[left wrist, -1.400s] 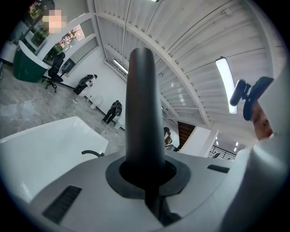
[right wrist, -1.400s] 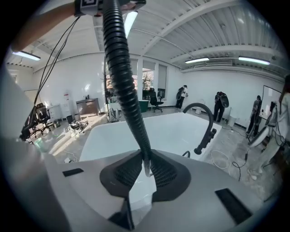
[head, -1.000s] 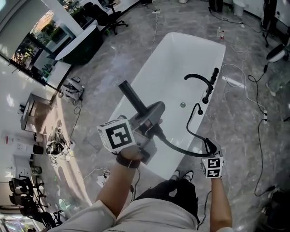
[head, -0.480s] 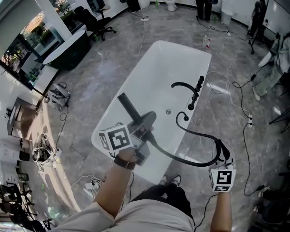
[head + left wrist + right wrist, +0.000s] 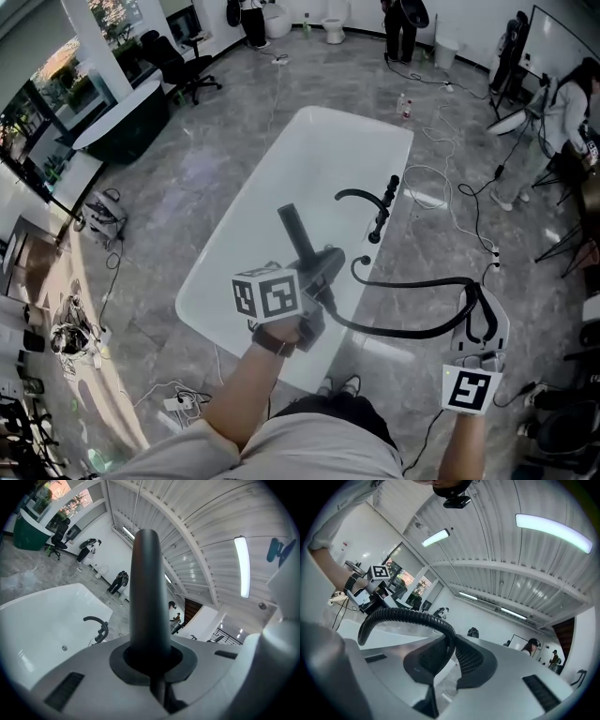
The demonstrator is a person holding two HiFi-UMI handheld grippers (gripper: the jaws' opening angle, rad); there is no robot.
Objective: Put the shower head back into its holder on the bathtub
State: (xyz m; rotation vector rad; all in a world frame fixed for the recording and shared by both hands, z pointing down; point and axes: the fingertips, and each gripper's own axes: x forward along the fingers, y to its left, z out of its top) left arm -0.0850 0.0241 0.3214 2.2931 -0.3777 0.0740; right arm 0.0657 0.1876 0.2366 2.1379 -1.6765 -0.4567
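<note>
The shower head (image 5: 294,230) is held in the left gripper (image 5: 317,272), whose jaws are almost closed round its black stem. The stem's long axis runs straight out along those jaws, away from the person and over the tub (image 5: 281,159). From the gripped end the hose (image 5: 403,330) sags off to that gripper's right and reaches the right gripper (image 5: 480,317). The right gripper's jaws are partly closed on a loop of the hose, out beyond the tub's side. The black fittings (image 5: 382,211) on the tub's rim, where I judge the holder to be, lie ahead and right of the left gripper. That gripper is the nearer of the two, so the stem probably has to swing rightward and tip downward to seat.
</note>
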